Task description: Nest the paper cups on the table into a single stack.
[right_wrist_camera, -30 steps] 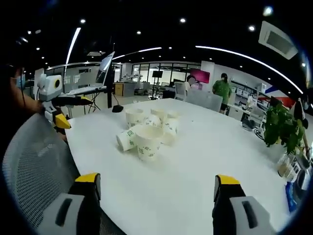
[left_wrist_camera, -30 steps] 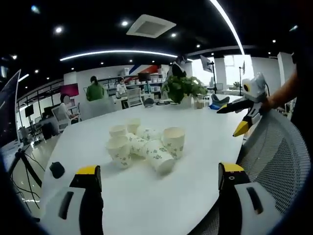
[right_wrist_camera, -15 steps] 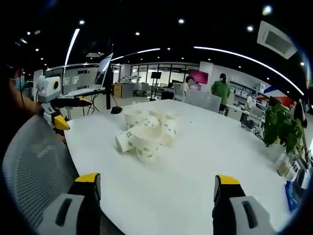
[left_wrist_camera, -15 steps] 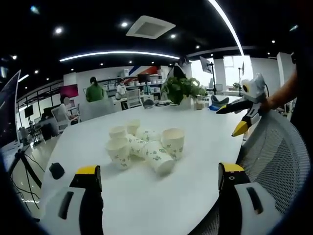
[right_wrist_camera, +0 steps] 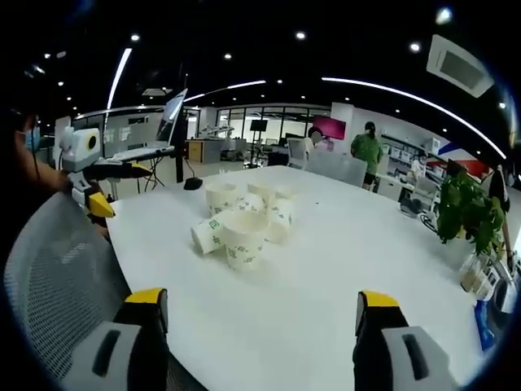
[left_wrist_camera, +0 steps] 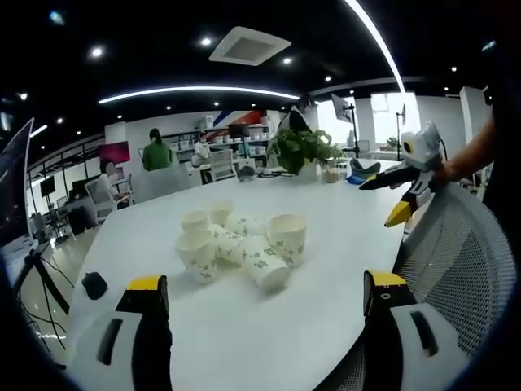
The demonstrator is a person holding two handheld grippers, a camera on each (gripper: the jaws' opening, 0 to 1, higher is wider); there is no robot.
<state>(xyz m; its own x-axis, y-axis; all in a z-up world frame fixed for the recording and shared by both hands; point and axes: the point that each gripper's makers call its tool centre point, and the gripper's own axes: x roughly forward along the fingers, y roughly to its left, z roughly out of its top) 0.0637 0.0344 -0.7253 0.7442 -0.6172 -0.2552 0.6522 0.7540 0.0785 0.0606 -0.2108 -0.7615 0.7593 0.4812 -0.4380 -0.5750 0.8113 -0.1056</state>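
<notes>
While both sets of jaws stand wide apart with nothing between them, the left hand-held gripper (left_wrist_camera: 259,295) hangs over the near edge of the white table (left_wrist_camera: 309,318), and the right hand-held gripper (right_wrist_camera: 259,308) does the same from the opposite side. In the left gripper view, the paper cups (left_wrist_camera: 236,240) sit in a loose cluster near the middle of the table, some upright and some on their sides, touching one another; a potted plant (left_wrist_camera: 303,148) stands further back, and a mesh chair (left_wrist_camera: 456,261) rises at the right. In the right gripper view, the cluster lies left of centre, well apart from the jaws.
</notes>
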